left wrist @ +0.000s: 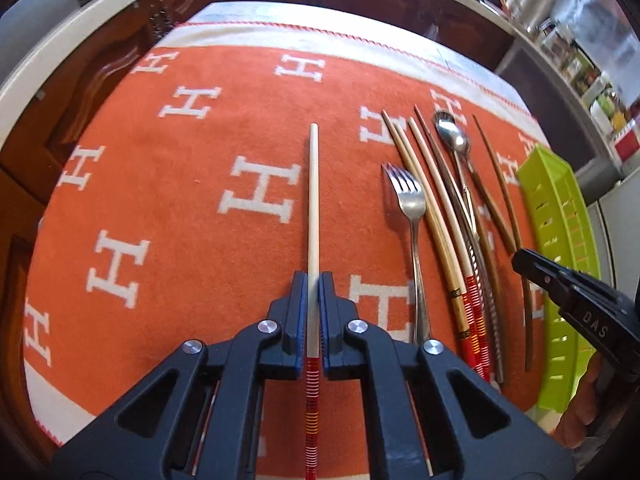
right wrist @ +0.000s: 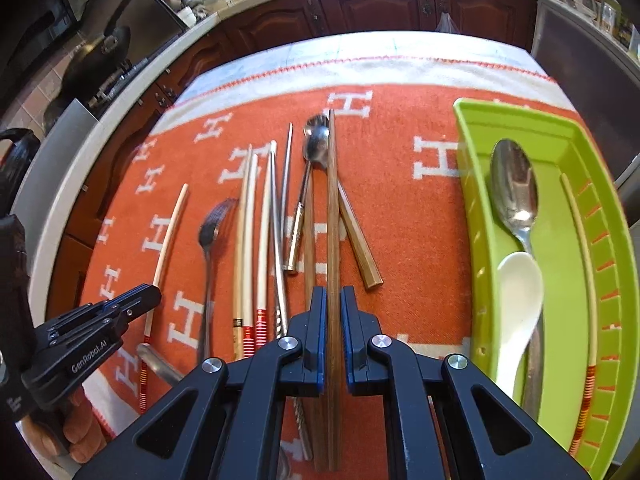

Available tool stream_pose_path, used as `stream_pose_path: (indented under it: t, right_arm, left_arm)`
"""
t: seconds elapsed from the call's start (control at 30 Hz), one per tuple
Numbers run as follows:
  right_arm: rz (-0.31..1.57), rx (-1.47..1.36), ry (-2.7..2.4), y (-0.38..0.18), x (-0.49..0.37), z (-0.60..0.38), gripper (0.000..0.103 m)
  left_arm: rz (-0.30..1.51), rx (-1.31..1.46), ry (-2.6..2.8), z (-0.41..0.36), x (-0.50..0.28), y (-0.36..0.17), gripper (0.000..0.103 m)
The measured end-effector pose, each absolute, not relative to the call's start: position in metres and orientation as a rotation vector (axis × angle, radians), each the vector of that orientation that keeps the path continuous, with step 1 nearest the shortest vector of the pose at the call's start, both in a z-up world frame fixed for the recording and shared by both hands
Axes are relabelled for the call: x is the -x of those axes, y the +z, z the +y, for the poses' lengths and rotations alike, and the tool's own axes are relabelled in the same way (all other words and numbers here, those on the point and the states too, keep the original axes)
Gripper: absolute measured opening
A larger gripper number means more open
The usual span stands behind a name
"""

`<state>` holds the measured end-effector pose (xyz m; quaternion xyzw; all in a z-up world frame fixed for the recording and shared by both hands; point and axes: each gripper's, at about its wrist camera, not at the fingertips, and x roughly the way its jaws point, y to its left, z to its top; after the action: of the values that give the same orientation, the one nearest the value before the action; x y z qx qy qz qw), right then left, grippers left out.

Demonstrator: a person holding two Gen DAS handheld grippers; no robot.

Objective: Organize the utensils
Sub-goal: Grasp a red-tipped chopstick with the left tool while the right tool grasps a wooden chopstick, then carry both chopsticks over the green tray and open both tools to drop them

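My left gripper point(left wrist: 314, 280) is shut on a cream chopstick point(left wrist: 314, 200) with a red-striped end, which points straight ahead over the orange cloth. The right wrist view shows that gripper point(right wrist: 150, 294) and its chopstick point(right wrist: 170, 232) at the left. My right gripper point(right wrist: 334, 296) is shut on a brown wooden chopstick point(right wrist: 331, 200), above a row of loose chopsticks, a fork point(right wrist: 208, 232) and a spoon point(right wrist: 316, 140). To its right, the green tray point(right wrist: 472, 160) holds a metal spoon point(right wrist: 514, 188), a white spoon point(right wrist: 518, 304) and a cream chopstick point(right wrist: 584, 248).
An orange cloth point(left wrist: 200, 160) with white H letters covers the table. Dark wooden cabinets point(right wrist: 380, 8) and a pale counter ring the far side. In the left wrist view the fork point(left wrist: 412, 216), the loose chopsticks and the green tray point(left wrist: 560, 240) lie at the right.
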<state>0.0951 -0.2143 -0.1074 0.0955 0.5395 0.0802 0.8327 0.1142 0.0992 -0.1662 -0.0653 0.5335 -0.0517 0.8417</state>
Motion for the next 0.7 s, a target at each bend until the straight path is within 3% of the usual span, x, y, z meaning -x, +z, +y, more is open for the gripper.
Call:
stream_pose_path:
  t: [0.37, 0.7]
  right_arm:
    - [1.029, -0.285, 0.187, -0.05, -0.057, -0.253, 0.007]
    - [0.996, -0.362, 0.087, -0.036, -0.015, -0.329, 0.007]
  left_arm:
    - [1.046, 0.179, -0.205, 0.083, -0.092, -0.093, 0.003]
    - [1.024, 0.061, -0.416, -0.046, -0.084, -0.052, 0.003]
